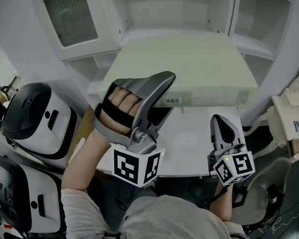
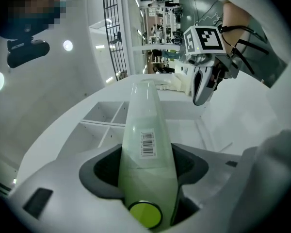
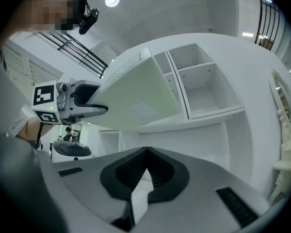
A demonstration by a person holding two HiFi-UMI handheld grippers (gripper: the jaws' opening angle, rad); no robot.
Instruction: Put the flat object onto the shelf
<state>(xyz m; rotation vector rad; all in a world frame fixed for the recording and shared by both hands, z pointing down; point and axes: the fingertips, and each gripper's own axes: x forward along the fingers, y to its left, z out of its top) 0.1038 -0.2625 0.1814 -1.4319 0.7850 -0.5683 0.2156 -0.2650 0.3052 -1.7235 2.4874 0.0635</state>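
Flat box (image 1: 189, 68): pale green, with a barcode label on its near edge. It is pinched at the left end of that edge by the left claw and reaches forward and to the right from there.
Left claw (image 1: 162, 86): jaws stand wide across the box's thickness, pads pressed on its two broad faces.
Right claw (image 3: 144, 159): jaw tips pressed together, nothing between them. It sits right of the left claw, below the box's near edge and apart from it.
Shelf (image 1: 261, 39): white with open compartments, ahead of both claws.
Desk (image 1: 199, 148): white, beneath the right claw.
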